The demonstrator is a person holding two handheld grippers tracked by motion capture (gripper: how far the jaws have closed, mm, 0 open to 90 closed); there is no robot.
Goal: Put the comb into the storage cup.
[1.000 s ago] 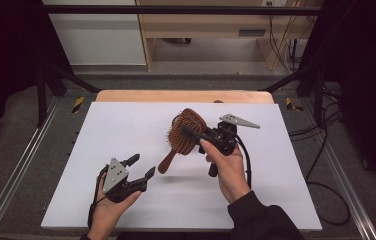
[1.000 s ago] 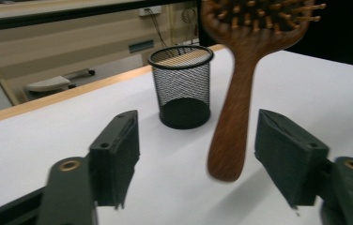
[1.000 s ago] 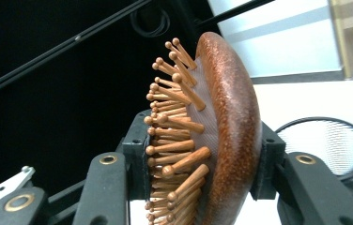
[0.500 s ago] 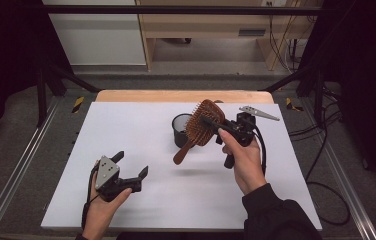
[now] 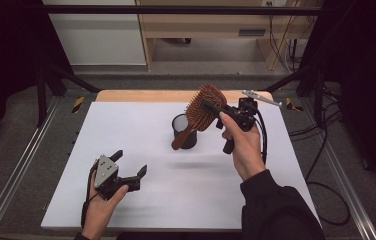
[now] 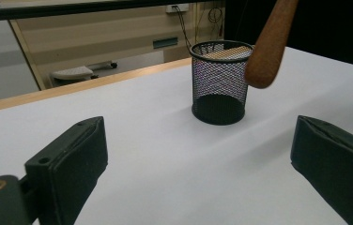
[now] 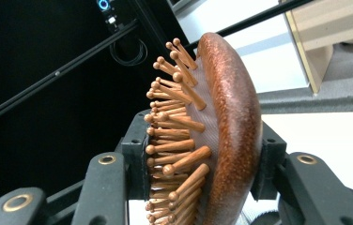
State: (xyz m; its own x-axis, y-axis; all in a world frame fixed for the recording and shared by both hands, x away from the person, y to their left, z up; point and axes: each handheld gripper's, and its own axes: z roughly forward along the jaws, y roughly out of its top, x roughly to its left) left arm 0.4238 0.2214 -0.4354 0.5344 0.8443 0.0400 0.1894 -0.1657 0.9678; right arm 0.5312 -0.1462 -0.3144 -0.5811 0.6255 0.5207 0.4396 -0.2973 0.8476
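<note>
My right gripper point(image 5: 211, 108) is shut on the head of a wooden hairbrush point(image 5: 205, 108), lifted above the table. Its handle point(image 5: 182, 138) slants down to the left, its tip just in front of a black mesh cup point(image 5: 182, 125) standing upright on the white table point(image 5: 126, 125). Close up, the right gripper point(image 7: 203, 164) clamps the brush head point(image 7: 231, 131) across bristles and back. My left gripper point(image 5: 130, 167) rests open near the front left, nothing between its jaws. From it point(image 6: 198, 164), the mesh cup point(image 6: 219, 82) stands ahead with the handle tip point(image 6: 266, 51) hanging beside its rim.
A wooden strip point(image 5: 176, 95) runs along the table's far edge. Metal rails point(image 5: 21, 165) flank the table on both sides, with cables point(image 5: 321, 150) on the floor at the right. A wooden bench point(image 5: 201, 30) stands behind.
My right gripper has raised the hairbrush and carried it right and back, uncovering the mesh cup; the handle tip now hangs by the cup. The left gripper has drifted slightly left.
</note>
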